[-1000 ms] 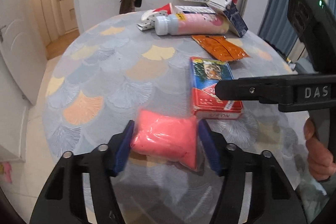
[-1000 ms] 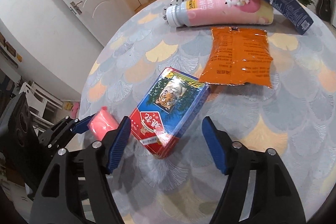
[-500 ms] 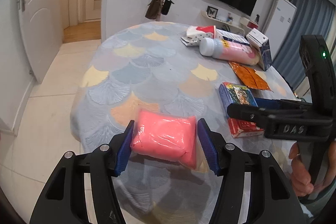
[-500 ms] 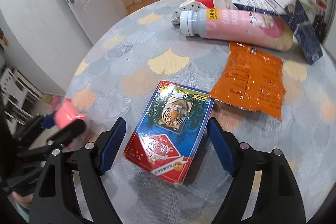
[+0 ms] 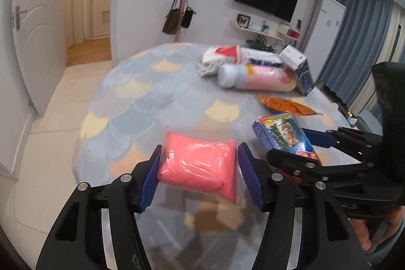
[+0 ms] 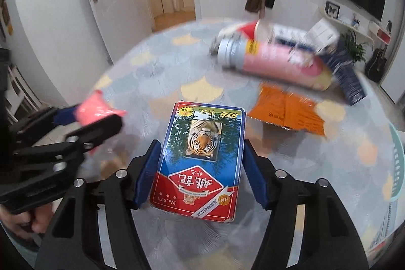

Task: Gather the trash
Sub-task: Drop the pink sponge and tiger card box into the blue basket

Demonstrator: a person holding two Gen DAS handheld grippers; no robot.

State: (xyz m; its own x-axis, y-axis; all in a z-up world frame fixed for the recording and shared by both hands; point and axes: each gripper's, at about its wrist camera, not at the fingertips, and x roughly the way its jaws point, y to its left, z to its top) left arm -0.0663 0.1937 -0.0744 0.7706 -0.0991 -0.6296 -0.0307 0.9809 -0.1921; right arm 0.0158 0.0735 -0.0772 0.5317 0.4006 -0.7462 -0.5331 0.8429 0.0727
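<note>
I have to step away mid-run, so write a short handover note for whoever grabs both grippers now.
Left gripper: shut on the pink packet, held above the table.
Right gripper: shut on the tiger card box.
Still lying on the table: orange wrapper, pink bottle, red-and-white cup, blue carton.
No bin in view; nothing binned yet.

Both wrist views low, close, over one shared table (image 5: 141,103)
</note>
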